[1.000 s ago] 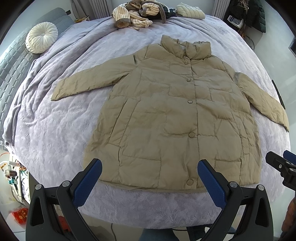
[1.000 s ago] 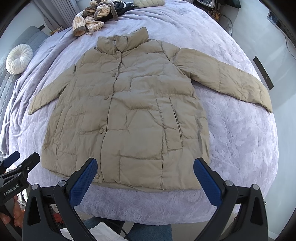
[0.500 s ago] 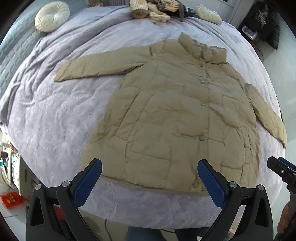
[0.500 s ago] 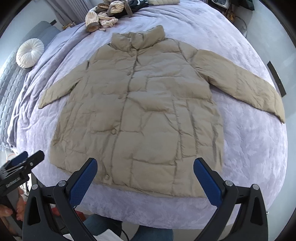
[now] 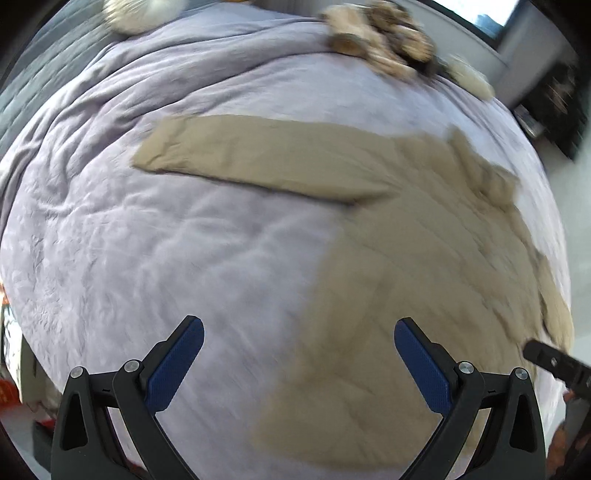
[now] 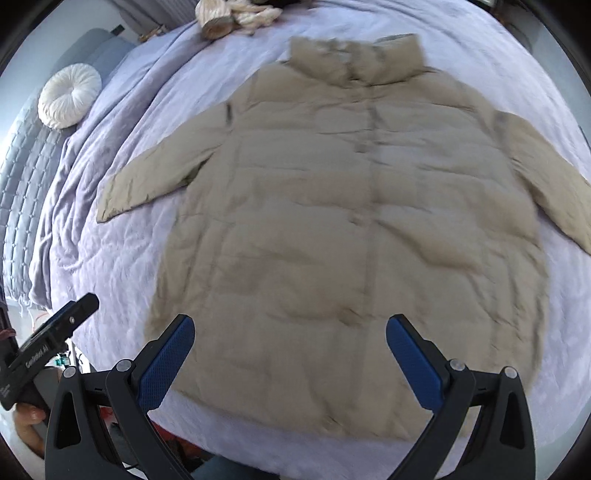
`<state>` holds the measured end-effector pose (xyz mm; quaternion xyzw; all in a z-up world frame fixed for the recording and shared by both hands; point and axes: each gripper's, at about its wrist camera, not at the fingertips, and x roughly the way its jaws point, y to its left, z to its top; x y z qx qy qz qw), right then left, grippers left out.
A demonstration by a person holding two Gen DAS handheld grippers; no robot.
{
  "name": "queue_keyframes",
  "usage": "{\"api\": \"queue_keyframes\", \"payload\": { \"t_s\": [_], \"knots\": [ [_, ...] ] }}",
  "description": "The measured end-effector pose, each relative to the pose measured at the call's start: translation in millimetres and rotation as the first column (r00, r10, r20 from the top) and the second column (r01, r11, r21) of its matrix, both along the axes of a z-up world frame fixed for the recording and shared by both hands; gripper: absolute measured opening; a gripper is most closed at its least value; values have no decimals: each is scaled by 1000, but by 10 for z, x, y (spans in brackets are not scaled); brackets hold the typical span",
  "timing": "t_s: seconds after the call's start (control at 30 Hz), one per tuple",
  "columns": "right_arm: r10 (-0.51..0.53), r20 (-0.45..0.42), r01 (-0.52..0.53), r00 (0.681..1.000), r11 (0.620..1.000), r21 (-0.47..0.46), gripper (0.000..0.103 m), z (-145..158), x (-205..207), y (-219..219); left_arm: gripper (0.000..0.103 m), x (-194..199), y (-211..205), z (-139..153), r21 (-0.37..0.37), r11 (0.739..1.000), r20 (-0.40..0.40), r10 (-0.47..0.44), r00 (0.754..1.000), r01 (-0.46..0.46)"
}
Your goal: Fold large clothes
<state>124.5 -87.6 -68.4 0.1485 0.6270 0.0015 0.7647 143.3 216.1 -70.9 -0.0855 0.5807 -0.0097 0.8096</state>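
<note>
Puffer coat (image 6: 354, 221), tan, quilted, buttoned down the front, lies face up and spread flat on the bed (image 6: 129, 240), collar (image 6: 354, 59) toward the far side, hem toward the near edge, both sleeves out to the sides. Judged light but bulky: soft, springy fill, smooth shell likely slippery, so folds may puff back open. Best holds look like the sleeve cuff (image 5: 155, 155) and the hem corners, pinching through both layers. Left claw (image 5: 299, 365) is spread wide, empty, above the bedspread beside the coat's side edge. Right claw (image 6: 290, 363) is likewise spread and empty, over the lower front near the hem. Beyond: a round white cushion (image 6: 70, 96) and a heap of knitwear (image 6: 236, 16) at the far end; both views are motion-blurred.
</note>
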Motion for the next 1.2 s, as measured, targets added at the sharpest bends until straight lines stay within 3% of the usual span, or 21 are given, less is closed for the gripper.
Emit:
{"api": "queue_keyframes", "payload": {
  "t_s": [0.17, 0.37, 0.4, 0.47, 0.53, 0.6, 0.73, 0.83, 0.87, 0.9, 0.93, 0.97, 1.0, 1.1, 1.2],
  "knots": [
    [57, 22, -57, 998, 998, -17, 103, -189, 577, 401, 103, 470, 560, -399, -64, 990, 1, 128, 992, -127],
    [90, 88, -88, 992, 996, -20, 101, -469, 1333, 772, 103, 1058, 1014, -813, -254, 937, 51, 259, 964, -238],
    [88, 102, -87, 991, 996, -15, 95, -498, 1411, 799, 103, 1168, 1084, -910, -289, 921, 46, 284, 958, -259],
    [91, 123, -90, 988, 996, -13, 68, -606, 1628, 878, 103, 1340, 1171, -1079, -324, 900, 28, 317, 948, -291],
    [98, 125, -99, 987, 995, 0, 25, -736, 1810, 935, 103, 1502, 1248, -1236, -328, 888, 15, 345, 938, -322],
    [104, 145, -106, 984, 994, 8, 19, -858, 1955, 986, 103, 1646, 1326, -1355, -334, 877, 15, 371, 928, -345],
    [111, 158, -115, 981, 993, 13, 18, -1092, 2117, 1084, 99, 1877, 1440, -1513, -341, 865, 23, 399, 917, -368],
    [99, 128, -102, 987, 995, 11, 18, -1335, 2167, 1094, 74, 2002, 1510, -1572, -327, 863, 28, 416, 909, -385],
    [92, 124, -94, 988, 995, 14, 18, -1382, 2174, 1086, 51, 2030, 1530, -1579, -325, 864, 33, 417, 908, -385],
    [83, 122, -87, 989, 996, 22, 18, -1418, 2181, 1069, 18, 2065, 1557, -1584, -352, 862, 40, 404, 914, -365],
    [79, 122, -83, 989, 996, 27, 18, -1431, 2183, 1055, 7, 2096, 1573, -1598, -402, 851, 40, 385, 922, -338],
    [76, 119, -80, 990, 996, 33, 18, -1454, 2192, 1039, 6, 2128, 1587, -1599, -439, 837, 39, 380, 924, -326],
    [75, 118, -79, 990, 996, 33, 18, -1465, 2193, 1030, 6, 2157, 1576, -1549, -437, 843, 52, 373, 927, -314],
    [67, 121, -72, 990, 997, 40, 18, -1500, 2191, 997, 6, 2201, 1442, -1297, -407, 885, 136, 303, 943, -226],
    [52, 123, -59, 991, 997, 53, 18, -1515, 2135, 945, 6, 2241, 1221, -961, -404, 907, 222, 220, 950, -115]
  ]
}}
